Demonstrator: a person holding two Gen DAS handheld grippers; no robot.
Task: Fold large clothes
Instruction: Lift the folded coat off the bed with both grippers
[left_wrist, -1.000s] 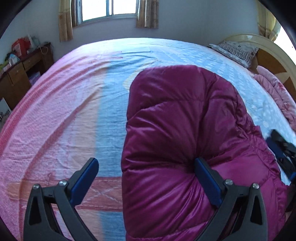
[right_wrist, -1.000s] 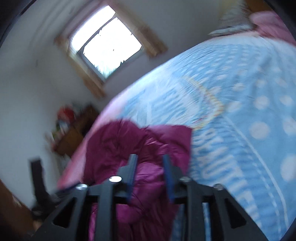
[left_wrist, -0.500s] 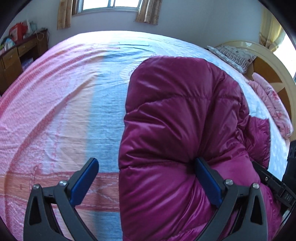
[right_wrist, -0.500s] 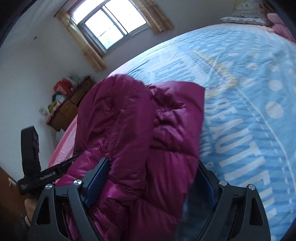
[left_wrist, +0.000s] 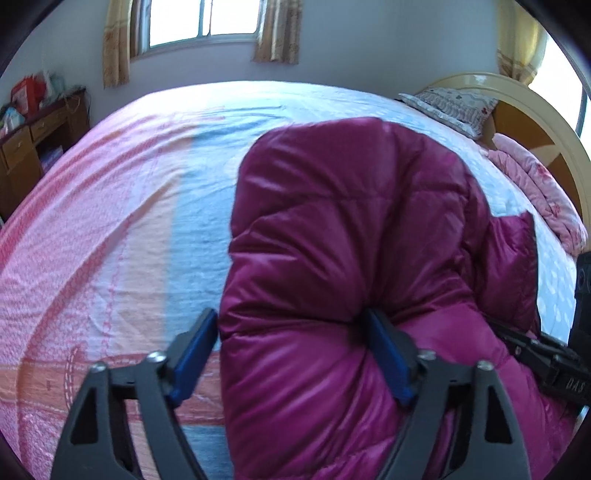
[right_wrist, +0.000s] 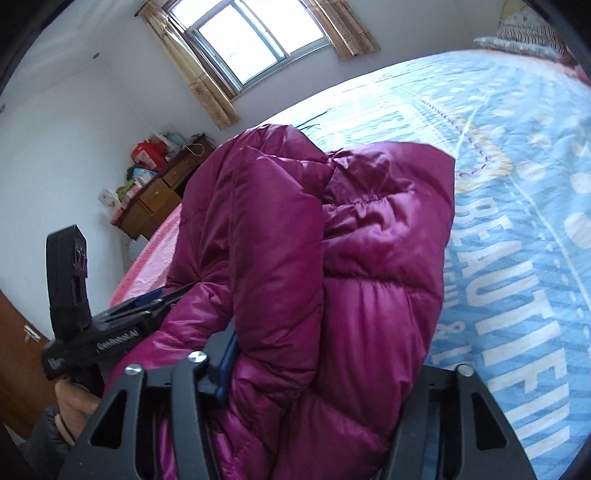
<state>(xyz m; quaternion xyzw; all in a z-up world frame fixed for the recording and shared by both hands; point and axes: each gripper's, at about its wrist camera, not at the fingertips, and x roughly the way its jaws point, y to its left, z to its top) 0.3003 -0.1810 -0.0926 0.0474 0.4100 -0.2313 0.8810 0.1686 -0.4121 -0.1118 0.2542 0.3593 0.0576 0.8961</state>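
Since a second ago the right gripper has swung down from the window onto the puffy magenta jacket; the left gripper has barely shifted. Both sets of jaws are closing with jacket bulk between them; whether the pads actually press the fabric cannot be told in either view. Left wrist view alone shows the curved headboard, a pink quilt and the sheet's pink half. Right wrist view alone shows the hand holding the left gripper, plus blue printed lettering. Count: one jacket, two grippers, one pillow, one window. The jacket sits bunched at the near edge of the bed; a wooden desk stands against the white wall.
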